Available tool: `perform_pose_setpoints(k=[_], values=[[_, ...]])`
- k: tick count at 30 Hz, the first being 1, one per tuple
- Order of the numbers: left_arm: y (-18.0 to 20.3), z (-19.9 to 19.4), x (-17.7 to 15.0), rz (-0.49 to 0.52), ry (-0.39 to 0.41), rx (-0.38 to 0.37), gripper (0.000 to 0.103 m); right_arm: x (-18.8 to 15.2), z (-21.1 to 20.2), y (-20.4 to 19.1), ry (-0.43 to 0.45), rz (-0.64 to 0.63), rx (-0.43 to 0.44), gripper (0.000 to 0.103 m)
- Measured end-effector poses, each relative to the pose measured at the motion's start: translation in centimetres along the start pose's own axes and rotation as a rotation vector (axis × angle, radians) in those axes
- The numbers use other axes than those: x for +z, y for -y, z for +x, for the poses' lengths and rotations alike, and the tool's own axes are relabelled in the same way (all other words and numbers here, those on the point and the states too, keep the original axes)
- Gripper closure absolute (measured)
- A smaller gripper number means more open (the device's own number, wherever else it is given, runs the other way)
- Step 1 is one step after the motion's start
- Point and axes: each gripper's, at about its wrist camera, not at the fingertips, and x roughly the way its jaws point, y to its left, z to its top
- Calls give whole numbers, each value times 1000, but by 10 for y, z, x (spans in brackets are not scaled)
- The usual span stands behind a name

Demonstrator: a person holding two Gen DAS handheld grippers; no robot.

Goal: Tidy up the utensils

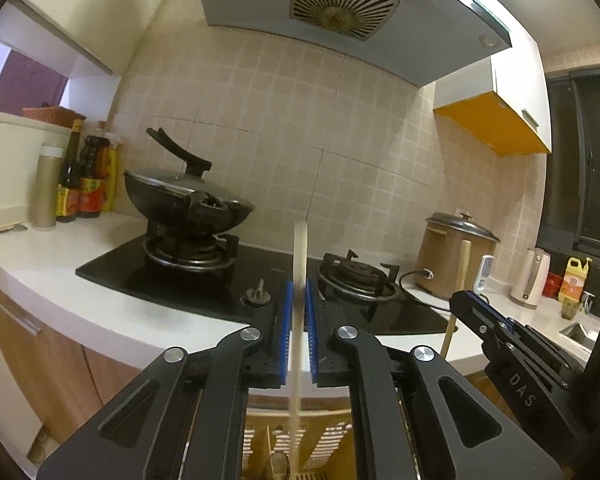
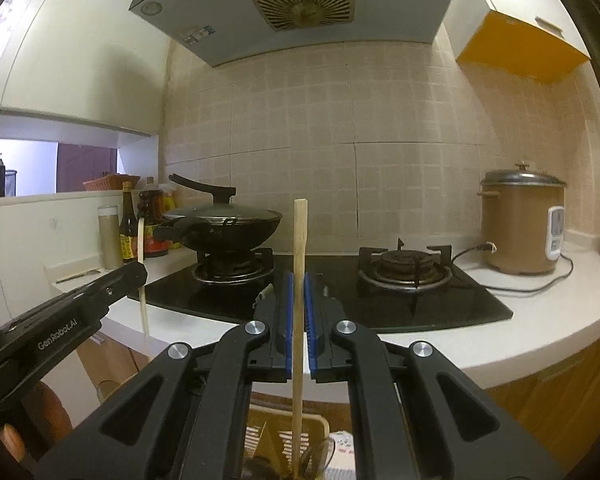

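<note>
My left gripper is shut on a pale white chopstick that stands upright between the blue pads; it also shows in the right wrist view. My right gripper is shut on a wooden chopstick, also upright; it shows in the left wrist view. Both sticks reach down into a slotted yellow utensil holder below the grippers, also seen in the right wrist view. The sticks' lower ends are hidden.
A black gas hob sits in a white counter. A lidded black wok is on the left burner. Sauce bottles stand at the left, a brown rice cooker with its cord at the right. A range hood hangs overhead.
</note>
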Motion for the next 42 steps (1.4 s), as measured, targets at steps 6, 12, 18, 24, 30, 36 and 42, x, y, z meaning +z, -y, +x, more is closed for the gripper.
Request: perform_pose_setpoints(k=[6, 12, 18, 24, 30, 36, 42], values=[[-2, -19, 5, 5, -13, -14, 73, 2, -17, 0, -51, 7, 18, 75], [-13, -52, 15, -22, -34, -51, 66, 5, -43, 2, -88, 39, 15, 57], [-28, -86, 20, -60, -83, -92, 65, 5, -71, -1, -174, 66, 25, 57], [-42, -92, 6, -94, -353, -188, 55, -7, -85, -4, -348, 122, 83, 57], [-64, -99, -45, -95, -606, -99, 55, -51, -92, -16, -619, 190, 172, 57], [-96, -103, -99, -148, -760, -45, 55, -110, -116, -49, -822, 188, 274, 57], [-106, -95, -151, -156, -885, -21, 59, -162, -153, -97, -938, 77, 339, 57]])
